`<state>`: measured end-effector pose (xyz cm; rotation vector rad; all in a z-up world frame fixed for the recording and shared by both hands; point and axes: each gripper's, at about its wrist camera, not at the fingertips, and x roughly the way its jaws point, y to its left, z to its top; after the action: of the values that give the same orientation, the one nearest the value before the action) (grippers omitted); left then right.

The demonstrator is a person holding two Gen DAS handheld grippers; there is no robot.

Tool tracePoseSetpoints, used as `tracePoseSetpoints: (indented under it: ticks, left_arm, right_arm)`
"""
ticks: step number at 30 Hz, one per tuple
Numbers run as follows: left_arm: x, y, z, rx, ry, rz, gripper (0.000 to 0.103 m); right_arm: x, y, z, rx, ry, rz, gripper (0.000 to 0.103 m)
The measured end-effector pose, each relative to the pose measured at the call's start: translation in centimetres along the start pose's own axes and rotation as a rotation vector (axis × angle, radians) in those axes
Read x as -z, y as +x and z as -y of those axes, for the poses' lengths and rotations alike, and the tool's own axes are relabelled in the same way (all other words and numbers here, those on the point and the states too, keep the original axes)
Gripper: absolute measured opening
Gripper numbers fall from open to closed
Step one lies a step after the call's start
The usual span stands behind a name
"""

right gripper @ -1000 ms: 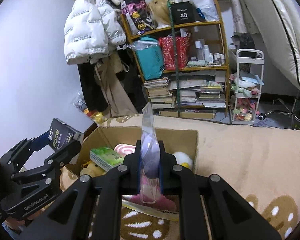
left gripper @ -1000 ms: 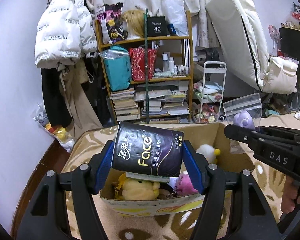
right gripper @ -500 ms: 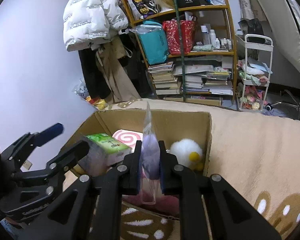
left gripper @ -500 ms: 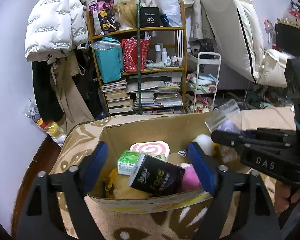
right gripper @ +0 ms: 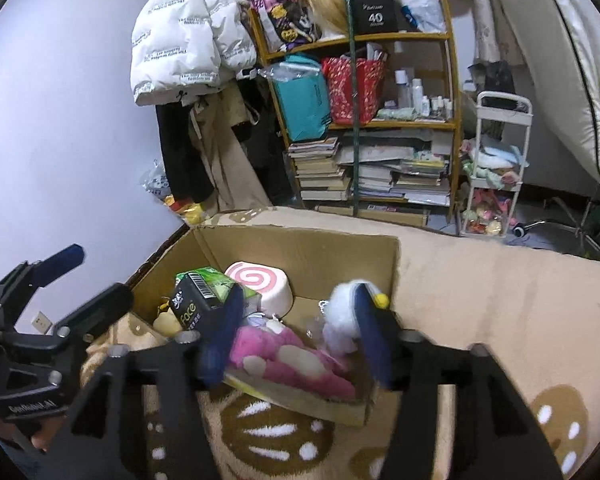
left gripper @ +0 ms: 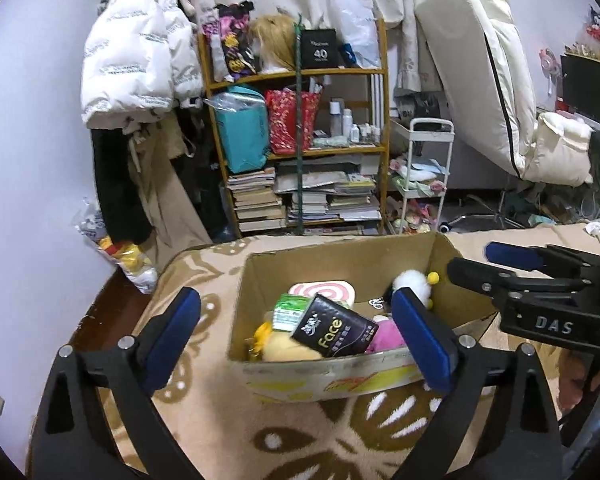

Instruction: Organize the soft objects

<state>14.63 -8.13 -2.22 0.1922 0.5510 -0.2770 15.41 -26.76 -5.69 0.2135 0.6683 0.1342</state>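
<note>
Left-wrist view: the left gripper [left gripper: 296,332] is seen with its blue pads spread wide and still opening, nothing clamped between them, above a cardboard box [left gripper: 336,254] set on a patterned beige blanket [left gripper: 204,396]. A black tissue pack [left gripper: 334,332] is shown lying tilted inside the box on a yellow plush [left gripper: 284,350], beside a green tissue pack [left gripper: 288,312], a pink swirl cushion [left gripper: 324,290] and a pink plush [left gripper: 384,338]. From the right wrist, the right gripper [right gripper: 296,338] is seen opening over the box with nothing gripped, a white fluffy toy [right gripper: 342,306] lying just beyond its jaws.
</note>
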Motion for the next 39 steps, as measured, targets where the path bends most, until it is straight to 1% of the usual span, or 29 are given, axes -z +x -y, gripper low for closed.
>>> tracePoseSetpoints:
  ticks: [3,5,7,8,9,14,17,21,27,34,39]
  left_arm:
    - [-0.3,-1.9,-0.8,-0.01,-0.041,-0.002,0.098]
    - [-0.4,-2.9,-1.3,-0.007,-0.053,-0.015,0.099]
    - [-0.3,-4.2,-1.6,-0.012,-0.042,-0.021,0.099]
    - [-0.2,-4.9,-1.7,-0.027,-0.031,-0.014,0.099]
    - [0.0,-5.8,-1.7,-0.051,-0.016,-0.004,0.1]
    - [0.9,-8.7,-2.0,-0.115,0.023,0.012,0.1]
    - [1.4,-10.1,-2.7,-0.12,-0.006,0.004,0.1]
    - [2.2,-11.6,-3.3,-0.119,-0.05,0.005,0.1]
    - [3.4,-13.7,-3.6,-0.119,-0.081,0.02,0.1]
    - [5.3,-14.5,-3.6,-0.151,-0.128,0.066,0.1]
    - [5.8,-14.6,-3.4,-0.159,-0.113,0.086,0.1]
  right_arm:
    - [0.0,-1.9,-0.2,0.019,0.001,0.004,0.077]
    - [0.0,-3.5,-0.4,0.037,0.007,0.015,0.091]
    - [0.0,-5.0,-0.6,0.057,0.006,0.042,0.095]
    - [0.1,-6.1,-0.7,0.07,0.0,0.06,0.101]
    - [0.1,-6.7,-0.9,0.078,-0.004,0.066,0.103]
    - [0.1,-10.1,-1.8,0.099,-0.028,0.105,0.103]
    - [0.5,-11.6,-2.2,0.111,-0.036,0.117,0.103]
    - [1.3,-12.7,-2.4,0.124,-0.028,0.103,0.103]
    - [2.7,-14.9,-2.6,0.151,-0.04,0.138,0.103]
    - [4.1,-15.8,-3.0,0.151,-0.054,0.166,0.103]
    - [4.5,-15.5,-3.0,0.155,-0.058,0.17,0.103]
